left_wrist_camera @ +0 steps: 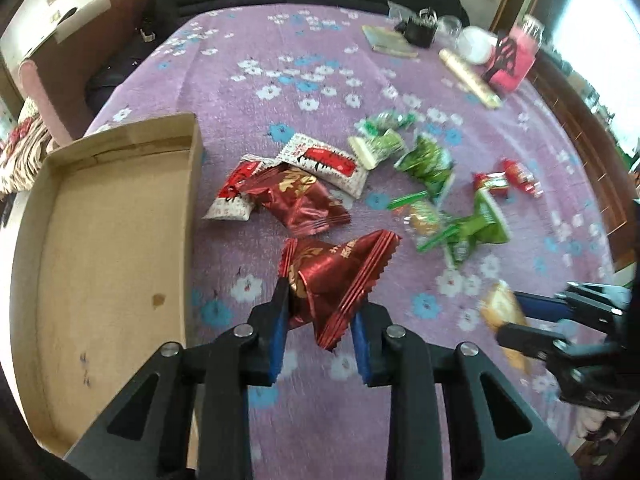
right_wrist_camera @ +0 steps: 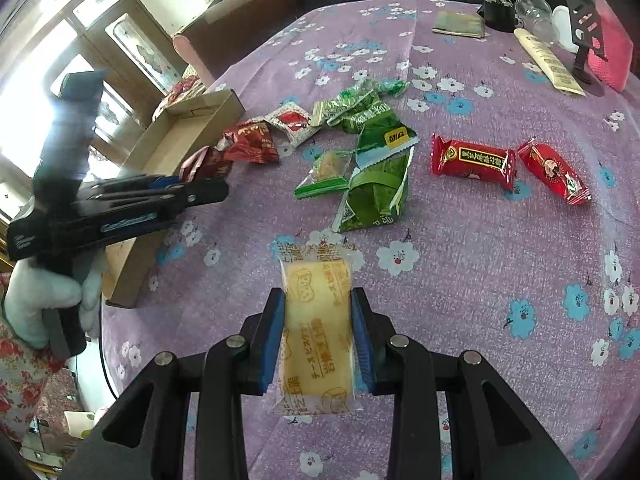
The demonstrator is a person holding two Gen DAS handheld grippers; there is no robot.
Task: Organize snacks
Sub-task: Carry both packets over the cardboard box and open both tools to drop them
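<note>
The left gripper (left_wrist_camera: 320,312) pinches a red packet (left_wrist_camera: 334,276) above the cloth, beside the box (left_wrist_camera: 108,240). The right gripper (right_wrist_camera: 318,336) clamps a yellow biscuit (right_wrist_camera: 316,332) across its middle. Both look light and crinkly, the foil probably slippery, so grip the body, not the edges.

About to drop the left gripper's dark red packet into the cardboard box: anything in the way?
Nothing visible does. The dark red packet is held just right of the cardboard box, whose near wall is low.
</note>
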